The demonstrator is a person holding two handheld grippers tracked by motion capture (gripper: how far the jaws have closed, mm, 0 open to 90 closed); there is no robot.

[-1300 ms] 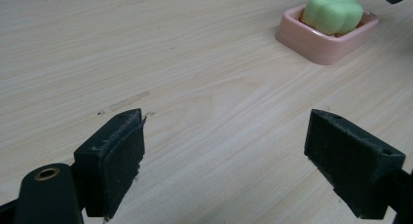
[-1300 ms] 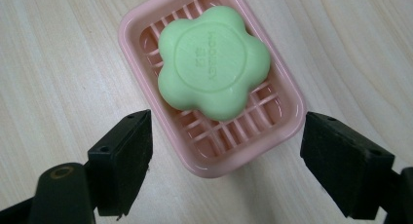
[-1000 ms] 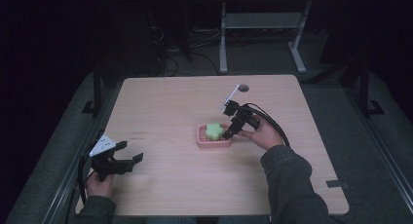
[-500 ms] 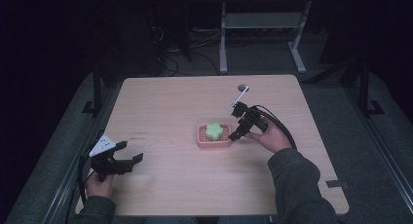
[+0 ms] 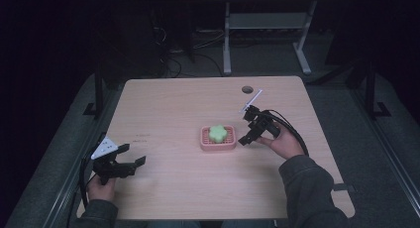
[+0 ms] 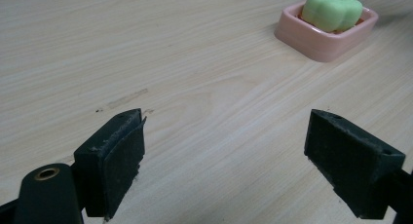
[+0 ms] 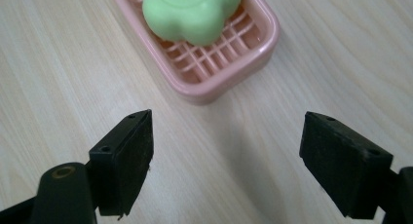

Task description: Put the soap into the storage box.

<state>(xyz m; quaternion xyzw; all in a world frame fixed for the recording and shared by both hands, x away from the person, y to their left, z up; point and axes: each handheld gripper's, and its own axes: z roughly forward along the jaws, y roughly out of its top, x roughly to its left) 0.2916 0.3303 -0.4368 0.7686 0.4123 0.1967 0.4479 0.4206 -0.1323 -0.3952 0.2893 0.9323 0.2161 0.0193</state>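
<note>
A green flower-shaped soap lies in a pink slatted soap dish near the middle of the table. My right gripper is open just right of the dish, above the wood, with nothing between its jaws. At the table's front left corner my left gripper is open and empty too, pointing across the table toward the dish.
The wooden table has a round cable hole near its back right edge. A dark scuff mark lies on the wood ahead of the left gripper. A metal stand is on the floor beyond the table.
My right gripper has drawn back to the right, away from the soap dish, and now stands open beside it. The soap stays in the dish. The left gripper has not moved.
</note>
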